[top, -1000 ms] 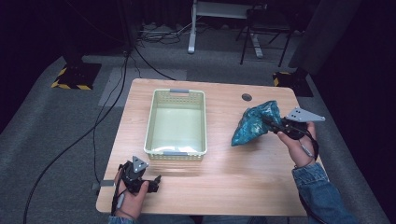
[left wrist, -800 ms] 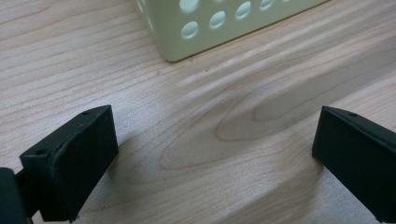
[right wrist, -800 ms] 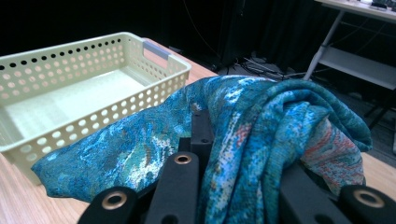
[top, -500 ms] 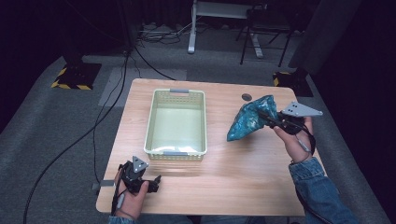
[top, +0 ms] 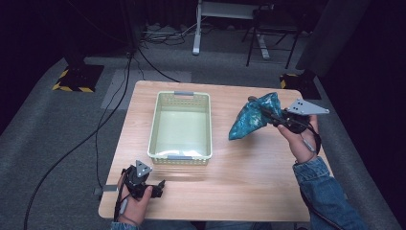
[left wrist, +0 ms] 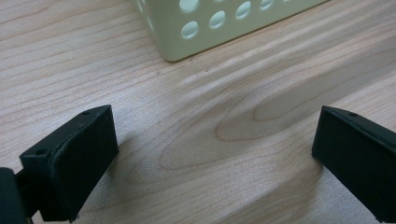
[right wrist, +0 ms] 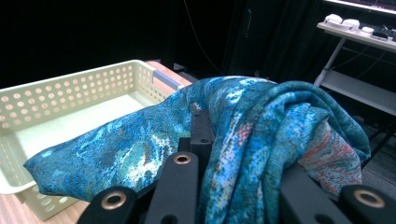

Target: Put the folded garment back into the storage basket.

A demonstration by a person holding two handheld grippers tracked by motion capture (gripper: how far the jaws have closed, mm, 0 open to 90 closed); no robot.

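Note:
A blue patterned cloth (top: 253, 117) hangs bunched above the right side of the wooden table (top: 249, 177), held off the surface by my right gripper (top: 270, 115), which is shut on it. In the right gripper view the cloth (right wrist: 243, 126) drapes over the jaws, with its lower end pointing toward the basket (right wrist: 70, 107). The pale green perforated basket (top: 155, 127) stands empty at the table's middle left. Near the front left corner my left gripper (top: 160, 186) rests low, and its jaws stand wide apart over bare wood (left wrist: 215, 140).
The basket's corner (left wrist: 187, 42) lies just ahead of the left gripper. A small dark round spot (top: 252, 98) sits on the table behind the cloth. Beyond the table are grey carpet, cables (top: 129, 52) and a white stand's legs (top: 197, 28).
My right gripper has lifted the cloth higher and carried it slightly left toward the basket. The left gripper has stayed put.

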